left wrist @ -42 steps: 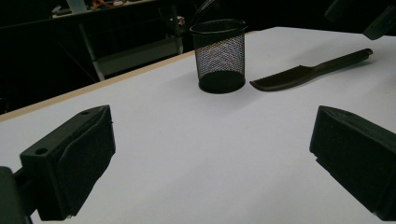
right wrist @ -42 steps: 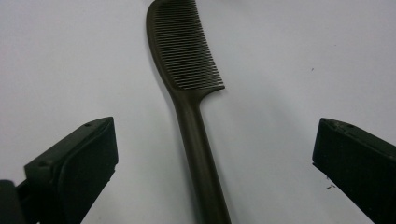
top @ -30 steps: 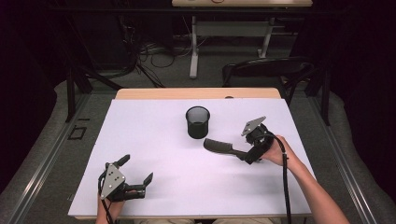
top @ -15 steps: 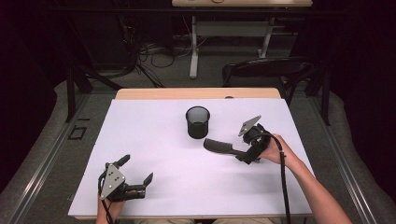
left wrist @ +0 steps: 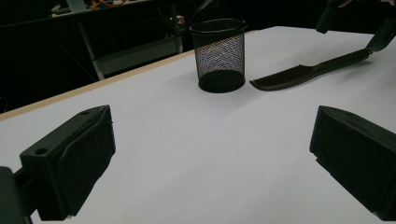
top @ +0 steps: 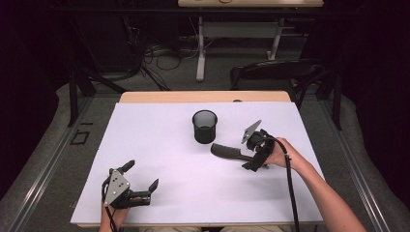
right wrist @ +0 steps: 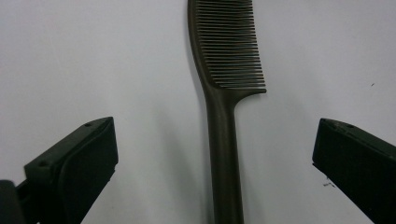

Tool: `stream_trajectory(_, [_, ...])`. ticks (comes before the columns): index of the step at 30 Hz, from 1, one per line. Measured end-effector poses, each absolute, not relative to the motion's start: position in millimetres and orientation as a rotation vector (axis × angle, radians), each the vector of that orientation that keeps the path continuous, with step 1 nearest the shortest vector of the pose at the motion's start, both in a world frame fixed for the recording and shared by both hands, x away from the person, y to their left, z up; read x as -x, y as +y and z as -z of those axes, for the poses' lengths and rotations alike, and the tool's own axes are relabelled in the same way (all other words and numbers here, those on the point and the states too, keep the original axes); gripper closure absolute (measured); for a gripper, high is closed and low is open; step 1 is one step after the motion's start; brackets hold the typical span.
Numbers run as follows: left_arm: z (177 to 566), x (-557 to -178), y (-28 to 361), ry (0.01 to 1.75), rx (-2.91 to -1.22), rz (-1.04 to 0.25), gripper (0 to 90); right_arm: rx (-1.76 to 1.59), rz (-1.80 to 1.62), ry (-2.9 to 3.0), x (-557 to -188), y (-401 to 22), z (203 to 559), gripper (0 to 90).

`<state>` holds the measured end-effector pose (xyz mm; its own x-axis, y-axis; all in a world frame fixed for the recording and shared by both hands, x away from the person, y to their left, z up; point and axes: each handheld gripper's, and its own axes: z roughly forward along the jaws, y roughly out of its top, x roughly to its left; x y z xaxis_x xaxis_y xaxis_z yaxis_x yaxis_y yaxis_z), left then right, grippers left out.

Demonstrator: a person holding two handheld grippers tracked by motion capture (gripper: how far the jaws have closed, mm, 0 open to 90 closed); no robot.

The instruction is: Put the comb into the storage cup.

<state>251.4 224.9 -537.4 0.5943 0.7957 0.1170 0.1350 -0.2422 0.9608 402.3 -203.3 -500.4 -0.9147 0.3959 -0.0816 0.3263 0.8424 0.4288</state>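
While the left gripper [top: 138,186] rests low at the near left corner of the table [top: 159,145], its 2 jaws stand wide apart with nothing between them. From the left gripper view the same jaws frame bare white surface, and beyond them stand the mesh cup [left wrist: 219,53] and the comb [left wrist: 306,72], well apart from this gripper.

On the right side of the table, the right gripper [top: 250,155] is held in the person's right hand [top: 280,154], tilted down over the handle end of the comb [top: 231,152]. Its jaws are spread wide, one on each side of the handle, and neither pad touches it. Seen in the right gripper view, the dark comb [right wrist: 224,116] lies flat on the white surface and runs straight up the middle of the gap, handle toward the camera and teeth at the far end, pointing to the right of that view.

Seen from the high view, the comb lies just to the right of and a little nearer than the mesh cup [top: 205,126], its toothed end close to the cup but apart from it. The cup stands upright near the middle of the table.
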Motion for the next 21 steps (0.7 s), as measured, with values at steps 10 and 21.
stream_trajectory(10, [537.5, -251.3, 225.6, 0.769, -1.729, -0.752, 0.2, -0.533, -0.494, 2.872, -405.3, -192.9, 505.2, 7.3])
stream_trajectory(21, [537.7, -251.9, 225.0, 0.771, -1.729, -0.749, 0.2, -0.493, -0.392, 2.891, -410.7, -186.6, 506.8, 35.6])
